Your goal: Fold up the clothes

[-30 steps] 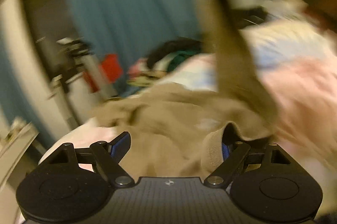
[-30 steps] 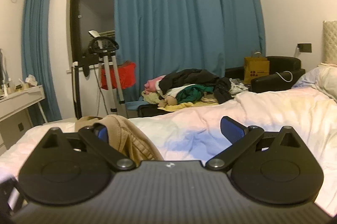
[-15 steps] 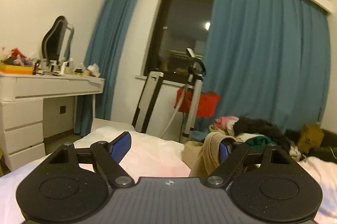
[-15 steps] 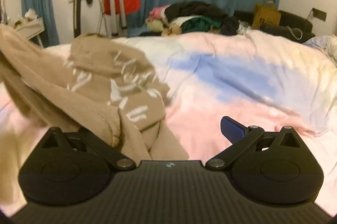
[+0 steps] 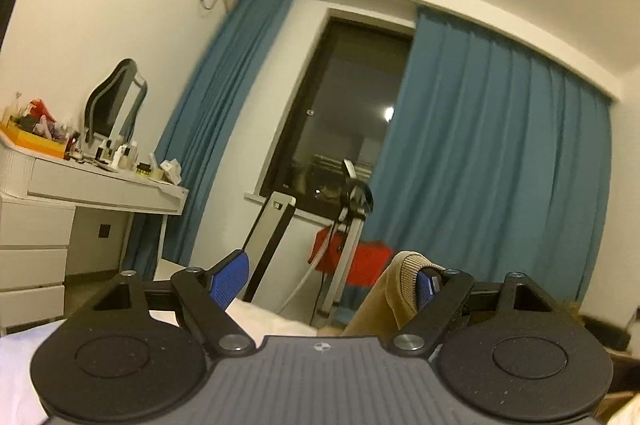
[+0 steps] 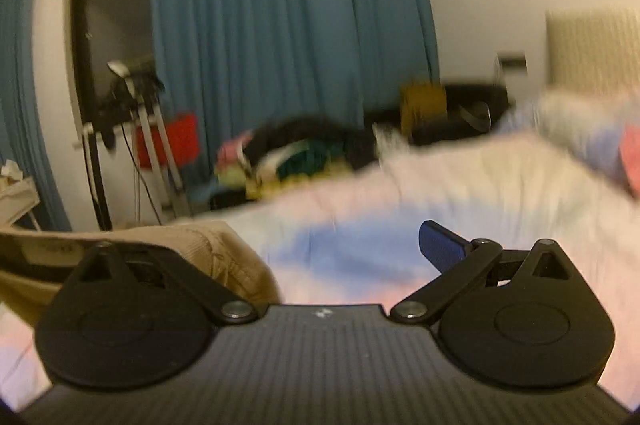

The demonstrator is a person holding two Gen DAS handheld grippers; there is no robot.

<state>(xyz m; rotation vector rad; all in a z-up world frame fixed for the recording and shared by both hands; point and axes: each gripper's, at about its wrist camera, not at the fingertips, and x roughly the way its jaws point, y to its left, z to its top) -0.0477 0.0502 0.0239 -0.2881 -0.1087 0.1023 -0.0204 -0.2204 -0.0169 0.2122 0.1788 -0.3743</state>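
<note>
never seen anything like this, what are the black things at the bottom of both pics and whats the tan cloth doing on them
Those black shapes are two handheld claws; a person holds one in each hand, and a small camera on each looks forward along its two blue-padded fingers. One picture comes from the left claw, the other from the right claw. Both claws are spread open. A tan garment with a ribbed edge hangs over the left claw's right finger, and tan cloth also drapes the right claw's left finger, hooked rather than pinched. Below lies a bed with a pink and blue cover. Behind are blue curtains, a white dressing table and a pile of clothes, blurred.
</note>
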